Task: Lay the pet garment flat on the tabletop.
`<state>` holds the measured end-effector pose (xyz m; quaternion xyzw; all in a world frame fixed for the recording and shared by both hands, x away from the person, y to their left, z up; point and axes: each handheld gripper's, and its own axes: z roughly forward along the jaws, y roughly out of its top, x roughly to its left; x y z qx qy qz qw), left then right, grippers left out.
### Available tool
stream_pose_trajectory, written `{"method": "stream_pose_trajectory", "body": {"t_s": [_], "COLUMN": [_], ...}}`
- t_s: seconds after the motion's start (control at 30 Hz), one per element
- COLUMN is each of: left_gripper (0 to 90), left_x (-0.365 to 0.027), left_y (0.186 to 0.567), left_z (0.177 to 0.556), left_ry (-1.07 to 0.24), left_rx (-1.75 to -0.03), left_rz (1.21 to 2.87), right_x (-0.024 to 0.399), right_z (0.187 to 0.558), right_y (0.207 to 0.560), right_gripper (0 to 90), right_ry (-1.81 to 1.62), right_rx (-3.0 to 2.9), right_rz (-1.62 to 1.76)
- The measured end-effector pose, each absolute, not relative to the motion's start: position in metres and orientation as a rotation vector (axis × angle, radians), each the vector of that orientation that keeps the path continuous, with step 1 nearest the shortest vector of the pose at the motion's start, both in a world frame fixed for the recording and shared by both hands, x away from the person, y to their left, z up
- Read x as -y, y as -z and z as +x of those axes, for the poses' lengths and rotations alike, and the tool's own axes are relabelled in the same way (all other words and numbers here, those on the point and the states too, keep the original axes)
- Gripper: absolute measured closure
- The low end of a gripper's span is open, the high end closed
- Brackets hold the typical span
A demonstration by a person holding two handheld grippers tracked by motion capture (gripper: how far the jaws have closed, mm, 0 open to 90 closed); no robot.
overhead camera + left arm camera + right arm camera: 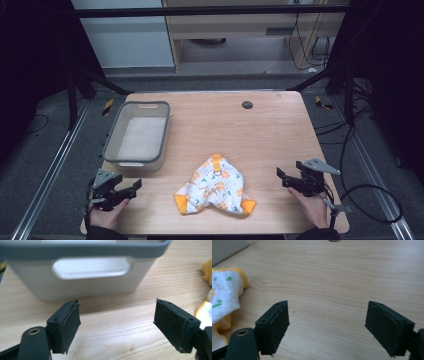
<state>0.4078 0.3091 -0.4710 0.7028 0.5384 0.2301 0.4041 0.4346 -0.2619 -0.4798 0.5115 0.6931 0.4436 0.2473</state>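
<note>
The wooden table [260, 130] has a grey tub [136, 135] on its left side, and the tub looks empty. In front of it, near the person's edge and about in the middle, lies a small crumpled cloth [215, 187], white with orange and green marks. It looks a bit like a bib. An orange loop [216, 161] at its top points away from the person, toward the far edge. Its two orange corners spread left and right, so its wide side runs across the table.

I think the work has not begun yet. The left gripper [131, 189] and the right gripper [283, 176] sit on either side of the cloth, well apart from it. Both have their jaws wide apart and hold nothing. Next, one gripper needs to move in and pinch an edge of the cloth.
</note>
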Motion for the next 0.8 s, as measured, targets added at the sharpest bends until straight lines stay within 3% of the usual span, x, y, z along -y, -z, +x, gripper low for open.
{"method": "stream_pose_trajectory", "body": {"t_s": [0.17,0.8], "left_gripper": [22.0,28.9], "left_x": [-0.29,-0.252], "left_y": [0.47,0.436], "left_z": [0.408,0.409], "left_ry": [-0.572,-0.584], "left_rx": [-1.296,-1.12], "left_rz": [1.853,1.793], "right_x": [0.251,0.226], "right_z": [0.428,0.43], "right_y": [0.473,0.44], "right_gripper": [22.1,25.9], "right_ry": [-1.24,-1.32], "right_rx": [-1.893,-1.918], "right_rz": [1.331,1.222]}}
